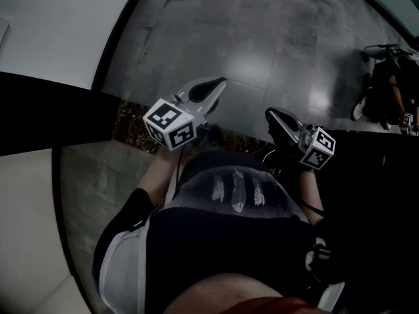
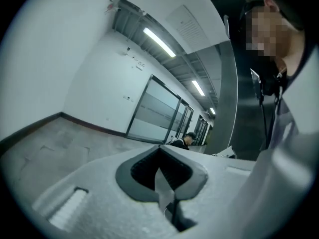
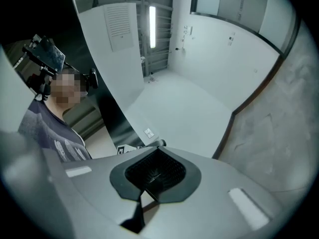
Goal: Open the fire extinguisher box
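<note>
No fire extinguisher box shows in any view. In the head view both grippers are held close in front of the person's body, pointing out over the grey tiled floor (image 1: 262, 38). The left gripper (image 1: 213, 84) has its jaws together with nothing between them; its marker cube (image 1: 170, 124) sits below. The right gripper (image 1: 272, 114) is also shut and empty. In the left gripper view the left gripper (image 2: 160, 151) has its tips meeting and points down a corridor. The right gripper (image 3: 158, 148) has its tips meeting too and faces a white wall (image 3: 189, 103).
A white wall (image 1: 59, 25) runs along the left, with a dark panel (image 1: 52, 113) below it. Another person (image 1: 389, 90) stands at the far right. Glass partitions (image 2: 154, 113) line the corridor, and a person in a cap (image 2: 189, 139) is far off.
</note>
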A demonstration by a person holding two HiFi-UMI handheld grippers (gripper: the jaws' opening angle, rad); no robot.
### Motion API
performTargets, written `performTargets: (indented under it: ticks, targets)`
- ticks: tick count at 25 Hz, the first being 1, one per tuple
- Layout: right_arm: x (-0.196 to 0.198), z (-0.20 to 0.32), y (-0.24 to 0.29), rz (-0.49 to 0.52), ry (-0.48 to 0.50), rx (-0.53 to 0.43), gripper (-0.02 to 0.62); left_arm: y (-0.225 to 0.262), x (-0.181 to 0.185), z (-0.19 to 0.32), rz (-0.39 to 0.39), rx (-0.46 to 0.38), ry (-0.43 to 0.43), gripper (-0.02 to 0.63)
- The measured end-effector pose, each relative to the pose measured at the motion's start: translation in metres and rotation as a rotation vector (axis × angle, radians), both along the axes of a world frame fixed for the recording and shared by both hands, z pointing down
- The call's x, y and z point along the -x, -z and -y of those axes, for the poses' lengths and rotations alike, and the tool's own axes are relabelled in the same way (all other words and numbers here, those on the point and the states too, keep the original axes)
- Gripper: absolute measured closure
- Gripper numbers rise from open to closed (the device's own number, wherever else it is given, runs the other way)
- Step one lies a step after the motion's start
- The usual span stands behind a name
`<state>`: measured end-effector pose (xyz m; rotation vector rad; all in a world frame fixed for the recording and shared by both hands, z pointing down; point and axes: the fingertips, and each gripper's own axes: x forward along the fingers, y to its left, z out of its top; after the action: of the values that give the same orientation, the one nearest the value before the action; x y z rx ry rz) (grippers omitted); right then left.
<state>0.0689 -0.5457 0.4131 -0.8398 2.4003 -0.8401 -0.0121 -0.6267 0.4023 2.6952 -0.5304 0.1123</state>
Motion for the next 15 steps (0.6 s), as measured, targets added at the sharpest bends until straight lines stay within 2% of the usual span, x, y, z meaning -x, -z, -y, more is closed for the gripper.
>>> performTargets:
  ticks: [3, 6, 10, 15]
  targets:
    - [0.046, 0.083, 0.027, -0.078, -0.026, 0.025, 0.595, 0.002, 0.053, 0.080, -0.001, 0.041, 0.057, 0.607]
    - [0.074, 0.125, 0.040, -0.105, -0.071, 0.016, 0.595, -0.004, 0.091, 0.124, 0.037, 0.029, 0.098, 0.607]
    - [0.085, 0.142, 0.031, -0.134, -0.122, 0.072, 0.595, -0.014, 0.103, 0.152, 0.040, 0.030, 0.100, 0.607]
    - [0.078, 0.143, 0.021, -0.155, -0.174, 0.086, 0.595, -0.022, 0.090, 0.164, 0.022, 0.025, 0.019, 0.607]
